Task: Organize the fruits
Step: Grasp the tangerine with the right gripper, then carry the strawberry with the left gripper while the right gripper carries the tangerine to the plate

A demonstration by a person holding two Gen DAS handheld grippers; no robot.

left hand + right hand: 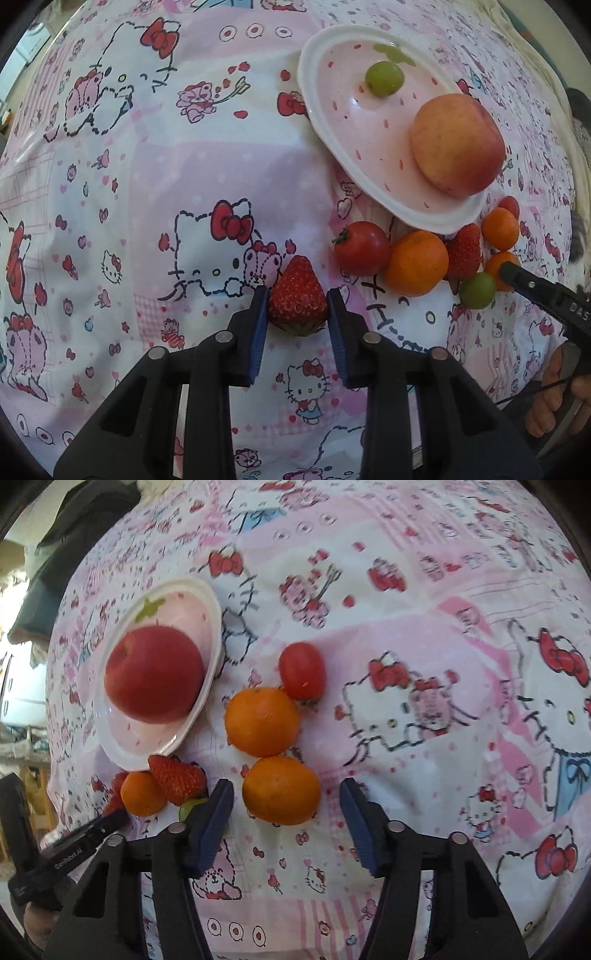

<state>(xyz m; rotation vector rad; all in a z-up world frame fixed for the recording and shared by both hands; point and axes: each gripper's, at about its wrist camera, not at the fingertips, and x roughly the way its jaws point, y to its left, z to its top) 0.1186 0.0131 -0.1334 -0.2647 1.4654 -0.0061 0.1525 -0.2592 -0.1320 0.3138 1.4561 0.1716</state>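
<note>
The left tongs [297,299] pinch a strawberry [297,295] over the cloth [184,166], the right tongs [286,794] gape around an orange [281,790] without touching, so both picks are underway and next each fruit likely goes to the plate [317,110].

Pink cartoon-cat tablecloth [184,177] (red bows everywhere), dark clothing [81,524] beyond.

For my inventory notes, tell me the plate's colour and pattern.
The plate is pale pink with small red flecks and a white rim; the left wrist view shows it best.
</note>
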